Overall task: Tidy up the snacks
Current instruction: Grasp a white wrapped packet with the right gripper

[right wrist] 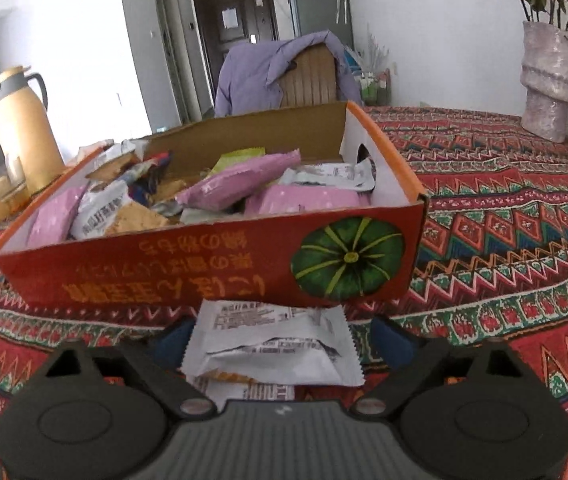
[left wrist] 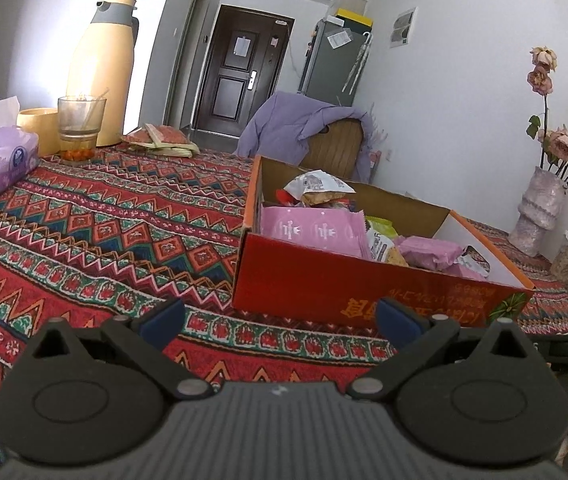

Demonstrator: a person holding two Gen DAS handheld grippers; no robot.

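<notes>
- Both sets of jaws stand spread: the left gripper [left wrist: 280, 316] holds nothing above the patterned tablecloth [left wrist: 104, 224], while the right gripper [right wrist: 274, 340] has a white snack packet [right wrist: 272, 348] lying between its blue pads, which sit apart from the packet's sides.
- That packet is crinkled foil with zigzag-cut ends, flat on the cloth just near of the red cardboard box [right wrist: 212, 260], whose front wall rises directly ahead of it.
- Inside the box, pink, white and green wrappers [right wrist: 240, 182] pile loosely, some poking above the rim.
- Far left stand a tall yellow thermos [left wrist: 100, 68], a glass cup [left wrist: 80, 124] and a tissue pack [left wrist: 0, 160].
- Far right stands a ridged vase [right wrist: 547, 80] with dried roses.
- Bare cloth lies open left of the box in the left wrist view and right of it in the right wrist view.
</notes>
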